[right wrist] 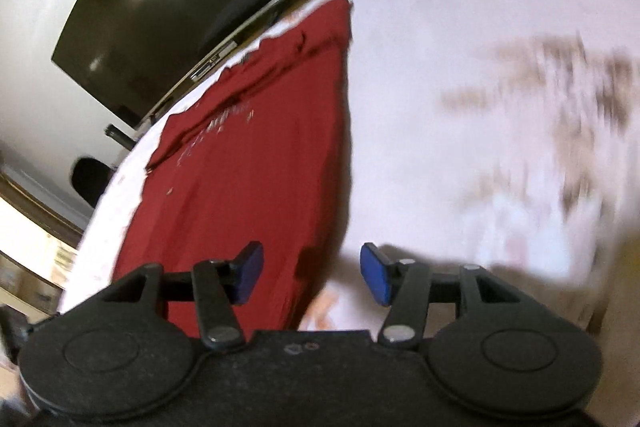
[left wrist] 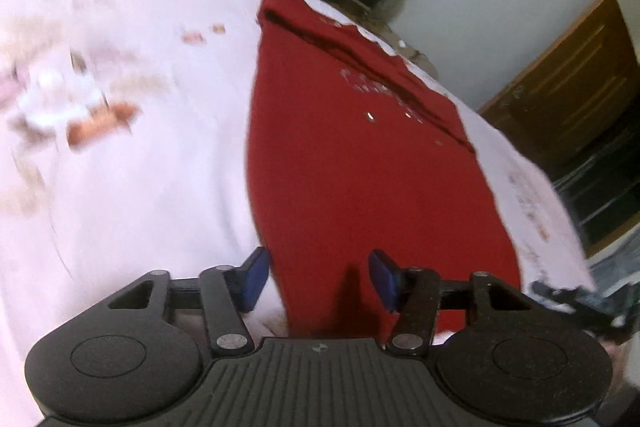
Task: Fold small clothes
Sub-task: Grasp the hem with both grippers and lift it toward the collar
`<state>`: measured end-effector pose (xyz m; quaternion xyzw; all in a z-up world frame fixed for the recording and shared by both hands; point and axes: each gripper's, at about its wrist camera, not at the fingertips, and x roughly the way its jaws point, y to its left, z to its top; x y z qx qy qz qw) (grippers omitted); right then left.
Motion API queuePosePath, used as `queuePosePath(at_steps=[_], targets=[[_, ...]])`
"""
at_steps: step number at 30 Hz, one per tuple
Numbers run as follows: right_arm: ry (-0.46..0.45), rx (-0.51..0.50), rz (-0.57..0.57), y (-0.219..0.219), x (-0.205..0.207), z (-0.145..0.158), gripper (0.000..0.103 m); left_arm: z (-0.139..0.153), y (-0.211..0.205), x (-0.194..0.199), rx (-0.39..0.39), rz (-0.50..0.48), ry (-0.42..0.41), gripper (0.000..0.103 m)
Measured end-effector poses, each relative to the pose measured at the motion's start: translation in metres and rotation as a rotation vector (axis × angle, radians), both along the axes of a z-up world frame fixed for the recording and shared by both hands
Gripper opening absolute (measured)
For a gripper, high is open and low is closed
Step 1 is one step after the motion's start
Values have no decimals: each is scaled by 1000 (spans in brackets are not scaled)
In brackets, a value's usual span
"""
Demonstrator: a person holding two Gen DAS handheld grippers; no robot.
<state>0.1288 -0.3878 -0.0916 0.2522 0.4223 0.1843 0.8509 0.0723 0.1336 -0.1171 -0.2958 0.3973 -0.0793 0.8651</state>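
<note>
Our left gripper is wide apart and holds nothing. The near end of the red shirt lies right under it, between the blue pads. Our right gripper is wide apart too, and the shirt's near corner sits just to its left. Both are close, so we think either can grab that near edge. The shirt lies flat on the white cloth. Its long way runs straight away from us, with its folded end at the far side.
</note>
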Motion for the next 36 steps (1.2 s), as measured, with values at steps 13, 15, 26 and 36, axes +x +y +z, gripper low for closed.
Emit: queuePosePath(at_steps=[13, 15, 26, 36], targets=[[111, 281, 25, 9, -8, -28, 50, -45, 16, -17, -347, 151, -28, 35], [129, 306, 35, 13, -2, -31, 44, -49, 15, -13, -355, 159, -22, 32], [55, 256, 43, 23, -8, -15, 5, -21, 7, -24, -220, 189, -111, 3], [127, 200, 40, 16, -3, -35, 4, -37, 6, -16, -163, 226, -14, 3]])
